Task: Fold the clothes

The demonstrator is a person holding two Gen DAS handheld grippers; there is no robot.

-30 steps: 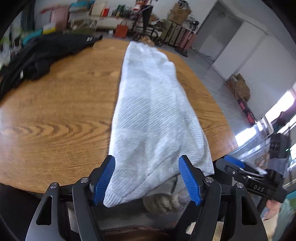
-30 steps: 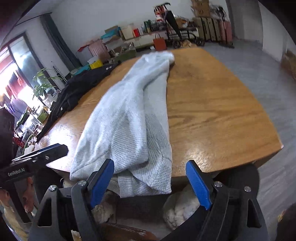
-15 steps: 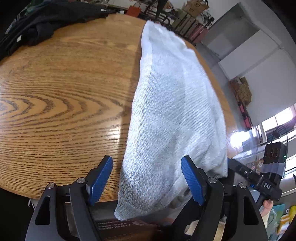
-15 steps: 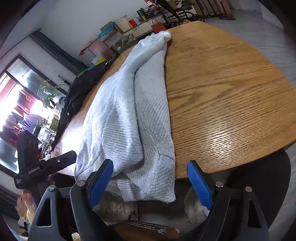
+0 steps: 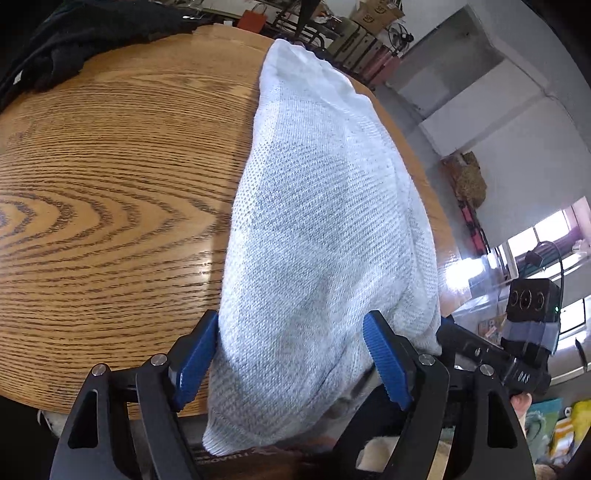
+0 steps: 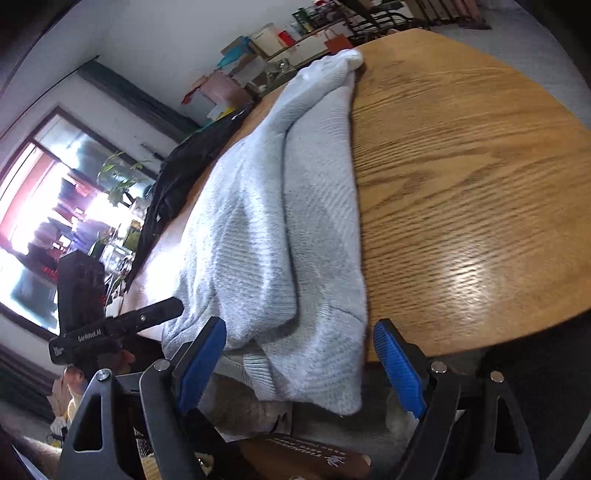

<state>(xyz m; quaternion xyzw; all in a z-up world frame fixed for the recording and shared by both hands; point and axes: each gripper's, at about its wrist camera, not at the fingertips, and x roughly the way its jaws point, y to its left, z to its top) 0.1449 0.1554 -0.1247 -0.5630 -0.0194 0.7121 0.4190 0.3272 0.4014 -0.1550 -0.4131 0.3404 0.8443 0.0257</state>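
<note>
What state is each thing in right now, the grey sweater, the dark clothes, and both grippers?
Grey sweater: folded into a long strip on the wooden table, near end hanging over the edge.
Dark clothes: unfolded heap at the table's far side.
Left gripper: jaws open, astride the sweater's near end.
Right gripper: jaws open, at the sweater's hanging end, gripping nothing.

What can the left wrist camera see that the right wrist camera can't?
Only the left wrist view shows a cardboard box and a fan by the far wall. Only the right wrist view shows a leafy plant by a bright window. Both show the grey sweater hanging over the near edge of the wooden table, dark clothes at the far side, and open blue jaws.
</note>
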